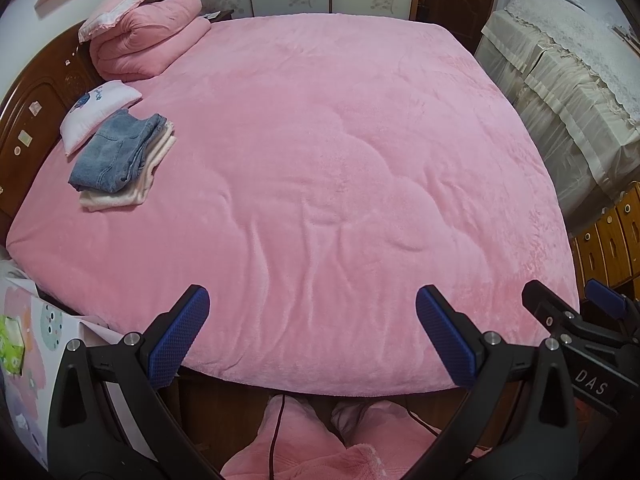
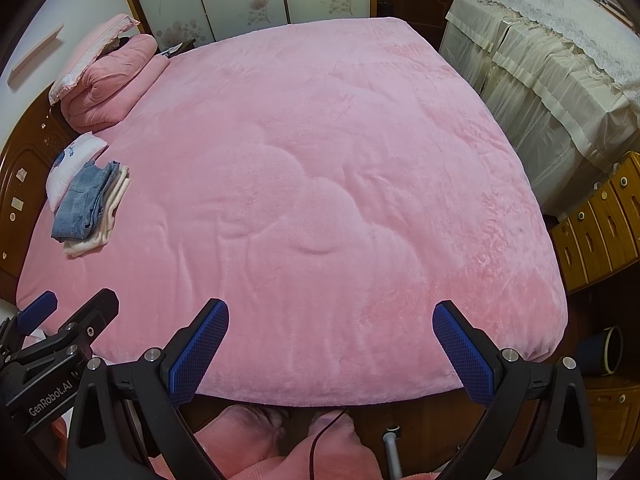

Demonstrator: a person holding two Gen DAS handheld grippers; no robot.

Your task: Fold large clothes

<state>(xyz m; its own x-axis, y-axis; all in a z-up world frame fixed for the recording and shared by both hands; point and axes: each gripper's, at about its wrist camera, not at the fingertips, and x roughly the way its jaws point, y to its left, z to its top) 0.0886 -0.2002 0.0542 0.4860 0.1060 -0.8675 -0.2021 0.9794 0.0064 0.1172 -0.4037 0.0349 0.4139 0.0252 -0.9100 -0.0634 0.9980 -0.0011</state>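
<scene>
Both grippers poised, nothing held yet.
The left gripper (image 1: 312, 336) and right gripper (image 2: 330, 350) are held wide open over the near edge of the fluffy pink blanket-covered bed (image 1: 320, 160); the next garment should be pinched at two corners.

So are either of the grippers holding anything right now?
No. The left gripper and right gripper are both open and empty above the pink bedspread.

A big bed (image 1: 500, 208) wears a fuzzy pink blanket (image 1: 320, 160). Near the headboard lie folded jeans (image 1: 116, 152) on cream clothes (image 1: 120, 196), a white pillow (image 1: 96, 110) and a rolled pink quilt (image 1: 148, 40).
</scene>
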